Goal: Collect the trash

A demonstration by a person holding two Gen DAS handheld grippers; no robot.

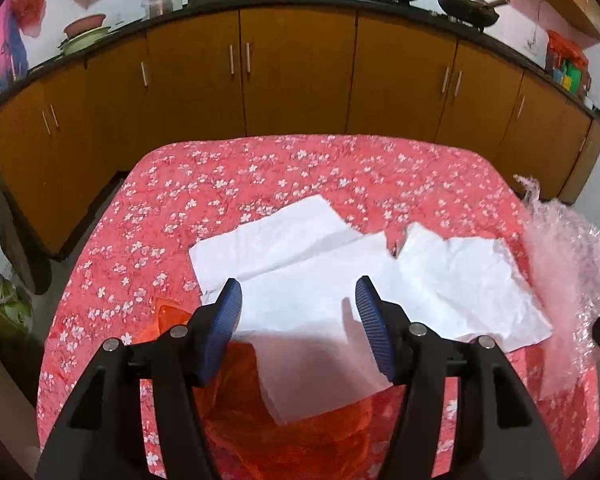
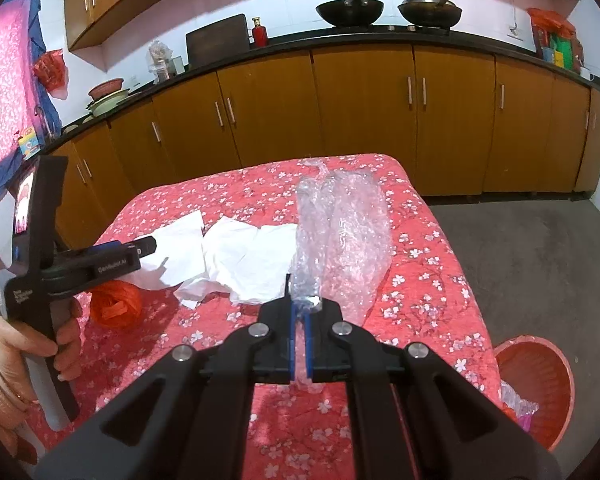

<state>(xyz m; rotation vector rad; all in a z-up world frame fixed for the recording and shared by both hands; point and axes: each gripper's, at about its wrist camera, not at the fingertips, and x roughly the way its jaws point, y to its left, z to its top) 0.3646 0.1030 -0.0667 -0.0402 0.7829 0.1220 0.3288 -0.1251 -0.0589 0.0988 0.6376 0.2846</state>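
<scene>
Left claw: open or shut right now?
Open. The left claw has its blue pads standing well apart over the white paper, with nothing pinched between them.

The left gripper (image 1: 298, 292) is tilting downward with its blue pads (image 1: 228, 312) standing well apart, nothing pressed between them. The right gripper (image 2: 300, 312) is angling downward with its jaws clamped shut. A hand (image 2: 40, 356) is gripping the left gripper's handle.

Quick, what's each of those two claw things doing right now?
Left gripper: open, above the white paper, holding nothing.
Right gripper: shut on the bubble wrap.
</scene>
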